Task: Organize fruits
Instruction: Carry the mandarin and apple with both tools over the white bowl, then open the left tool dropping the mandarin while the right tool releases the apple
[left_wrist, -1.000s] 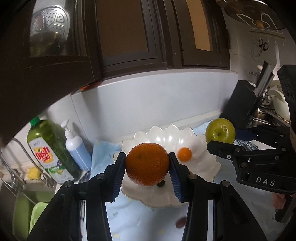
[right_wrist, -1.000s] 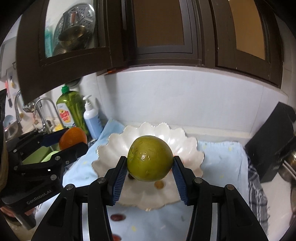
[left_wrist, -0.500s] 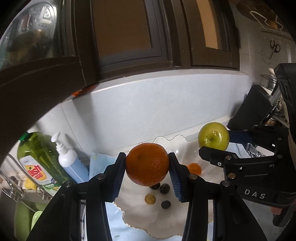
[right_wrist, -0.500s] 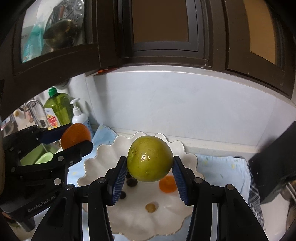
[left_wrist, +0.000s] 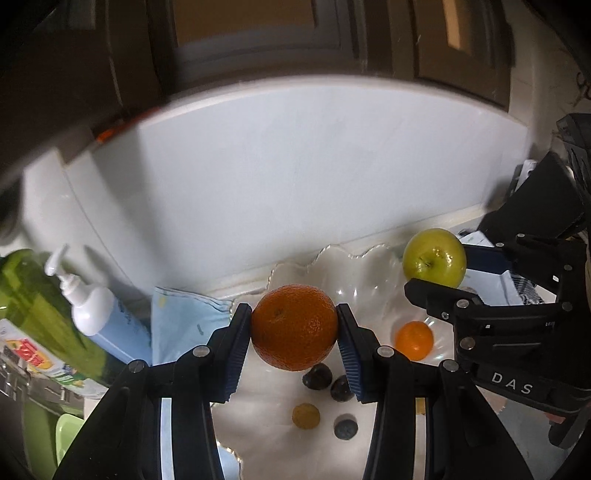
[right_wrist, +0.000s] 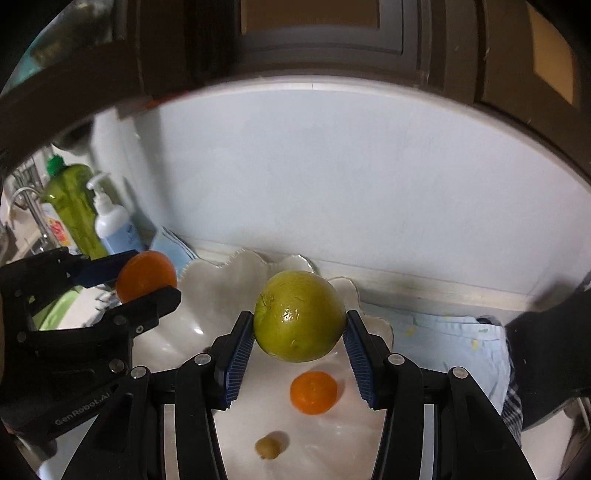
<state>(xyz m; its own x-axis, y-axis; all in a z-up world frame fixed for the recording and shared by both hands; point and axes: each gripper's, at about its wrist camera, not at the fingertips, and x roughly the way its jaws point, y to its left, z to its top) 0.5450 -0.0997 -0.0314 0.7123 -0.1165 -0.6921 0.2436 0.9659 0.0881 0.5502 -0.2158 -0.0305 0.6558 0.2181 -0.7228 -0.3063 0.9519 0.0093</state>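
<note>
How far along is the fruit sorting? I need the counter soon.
Already in the scalloped white dish: a small orange and several small fruits. In hand: the left gripper holds a large orange, the right gripper a green apple, both above the dish. Left: setting both down.

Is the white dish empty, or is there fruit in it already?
Not empty. The white dish holds a small orange, a yellowish fruit and three dark ones.

A green dish-soap bottle (right_wrist: 75, 206) stands beside a pump bottle (right_wrist: 110, 225) (white-topped), against the backsplash (right_wrist: 332, 184).
</note>
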